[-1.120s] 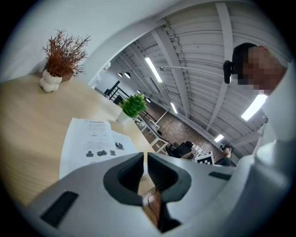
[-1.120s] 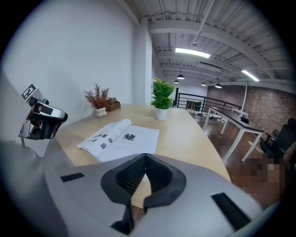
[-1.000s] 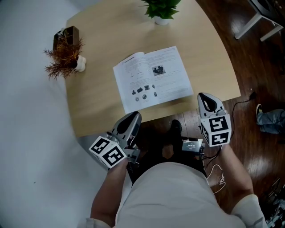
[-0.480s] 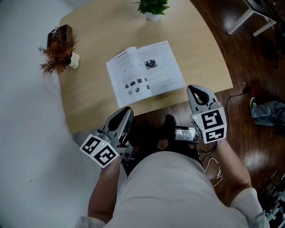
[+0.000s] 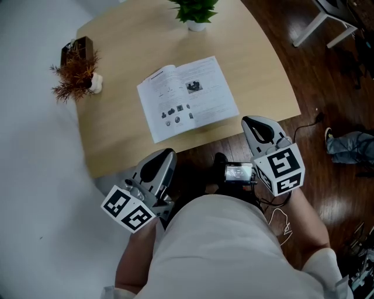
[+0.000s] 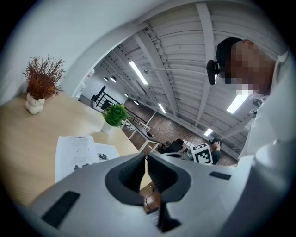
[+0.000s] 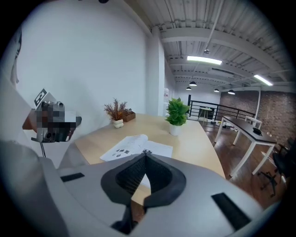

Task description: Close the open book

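Note:
The open book (image 5: 187,99) lies flat on the light wooden table (image 5: 117,134), with white pages of print and small pictures facing up. My left gripper (image 5: 166,153) hangs off the table's near edge, below and left of the book, shut with nothing in it. My right gripper (image 5: 248,121) hovers by the near right corner of the book, also shut and empty. In the left gripper view the book (image 6: 76,152) sits beyond the closed tips (image 6: 144,154). In the right gripper view the book (image 7: 134,146) lies just ahead of the closed tips (image 7: 146,152).
A green potted plant (image 5: 193,11) stands at the table's far edge. A dried reddish plant in a white pot (image 5: 76,70) and a dark box (image 5: 76,47) are at the far left corner. Dark wood floor with cables surrounds the table; white desk legs (image 5: 315,26) stand at right.
Both grippers have risen a little near the table's front edge. The book lies open as before.

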`<state>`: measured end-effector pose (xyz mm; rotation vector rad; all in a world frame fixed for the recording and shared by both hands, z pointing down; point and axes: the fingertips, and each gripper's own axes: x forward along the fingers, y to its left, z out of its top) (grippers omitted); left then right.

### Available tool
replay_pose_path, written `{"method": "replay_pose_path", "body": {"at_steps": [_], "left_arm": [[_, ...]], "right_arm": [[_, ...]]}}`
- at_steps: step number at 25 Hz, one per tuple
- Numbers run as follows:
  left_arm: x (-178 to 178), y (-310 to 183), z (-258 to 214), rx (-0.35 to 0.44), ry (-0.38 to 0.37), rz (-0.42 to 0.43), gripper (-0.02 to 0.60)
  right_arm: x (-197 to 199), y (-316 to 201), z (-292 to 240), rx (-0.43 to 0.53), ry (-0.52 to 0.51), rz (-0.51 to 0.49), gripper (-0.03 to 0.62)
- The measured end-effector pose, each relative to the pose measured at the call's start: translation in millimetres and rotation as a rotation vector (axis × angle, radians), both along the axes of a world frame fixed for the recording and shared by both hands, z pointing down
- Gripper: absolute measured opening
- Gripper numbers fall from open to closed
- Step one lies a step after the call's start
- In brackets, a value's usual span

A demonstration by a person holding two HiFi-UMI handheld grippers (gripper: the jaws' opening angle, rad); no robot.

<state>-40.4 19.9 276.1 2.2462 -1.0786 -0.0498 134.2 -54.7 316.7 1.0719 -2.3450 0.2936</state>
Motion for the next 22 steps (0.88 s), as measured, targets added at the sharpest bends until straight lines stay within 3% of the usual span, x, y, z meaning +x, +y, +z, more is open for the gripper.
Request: {"method": "replay_pose_path", "body": {"at_steps": [10,22], "left_arm": [[5,13,-26,0.035,-0.020,0.035,0.000],[8,18,-44,0.090,-0.042,0.062,0.000]], "right_arm": [[-18,18,-49,-0.021,-0.134,-0.040,0.002],[-25,26,-74,0.030,-0.144,-0.067,0.002]]}}
